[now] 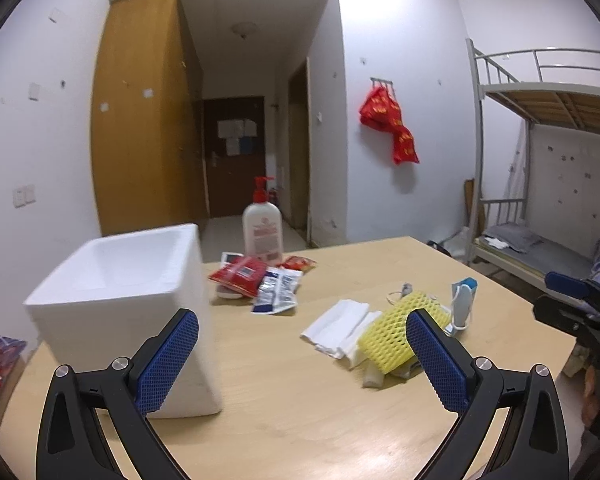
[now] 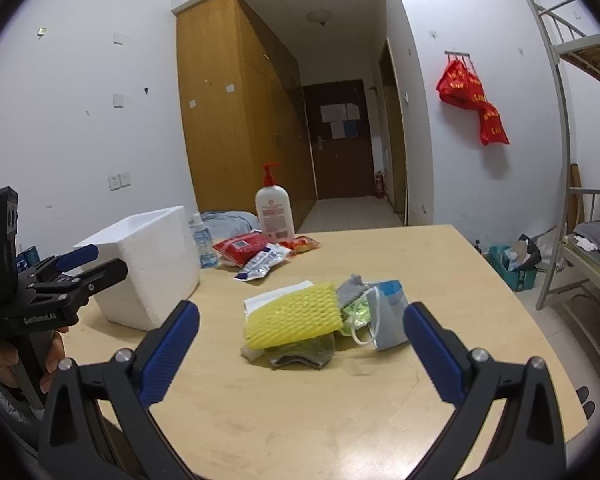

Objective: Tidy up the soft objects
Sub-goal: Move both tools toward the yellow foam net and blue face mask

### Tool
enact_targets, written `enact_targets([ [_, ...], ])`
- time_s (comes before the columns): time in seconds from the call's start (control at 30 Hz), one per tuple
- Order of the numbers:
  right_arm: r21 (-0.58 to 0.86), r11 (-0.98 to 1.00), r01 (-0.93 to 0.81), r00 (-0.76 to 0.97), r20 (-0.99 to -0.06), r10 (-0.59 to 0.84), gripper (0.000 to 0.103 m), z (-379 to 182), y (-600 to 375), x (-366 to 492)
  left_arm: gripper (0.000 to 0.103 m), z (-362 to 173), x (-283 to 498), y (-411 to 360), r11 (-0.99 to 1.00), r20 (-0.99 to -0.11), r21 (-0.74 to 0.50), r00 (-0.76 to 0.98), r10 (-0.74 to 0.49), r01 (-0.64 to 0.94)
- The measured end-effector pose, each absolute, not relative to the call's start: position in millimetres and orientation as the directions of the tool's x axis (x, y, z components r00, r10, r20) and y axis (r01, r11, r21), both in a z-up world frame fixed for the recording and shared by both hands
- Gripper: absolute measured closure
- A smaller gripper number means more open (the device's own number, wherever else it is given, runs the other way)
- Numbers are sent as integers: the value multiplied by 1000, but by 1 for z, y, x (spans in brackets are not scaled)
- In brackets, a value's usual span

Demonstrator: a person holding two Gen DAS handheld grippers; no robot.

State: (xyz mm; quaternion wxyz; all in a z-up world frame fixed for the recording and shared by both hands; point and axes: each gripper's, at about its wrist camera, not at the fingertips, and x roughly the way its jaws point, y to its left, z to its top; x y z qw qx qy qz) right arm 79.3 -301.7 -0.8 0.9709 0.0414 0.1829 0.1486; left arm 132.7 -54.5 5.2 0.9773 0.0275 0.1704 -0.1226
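Only the right view shows a hand (image 2: 50, 354).

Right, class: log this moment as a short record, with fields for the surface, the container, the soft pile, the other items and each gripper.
surface: pale wooden table
container: white foam box, open top, nothing visible inside
soft pile: yellow foam net sleeve lying on top of white folded tissues and other soft bits
other items: white pump bottle with red pump, upright, behind red snack packets
left gripper: open, holding nothing
right gripper: open, holding nothing, pointed at the pile
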Motion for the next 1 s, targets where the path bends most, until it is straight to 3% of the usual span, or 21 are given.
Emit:
enact_targets([
  [1.0, 169, 970, -172, 806, -542, 237, 0, -35, -337, 161, 0, -53, 244, -133, 877, -636, -95, 650, -417, 470],
])
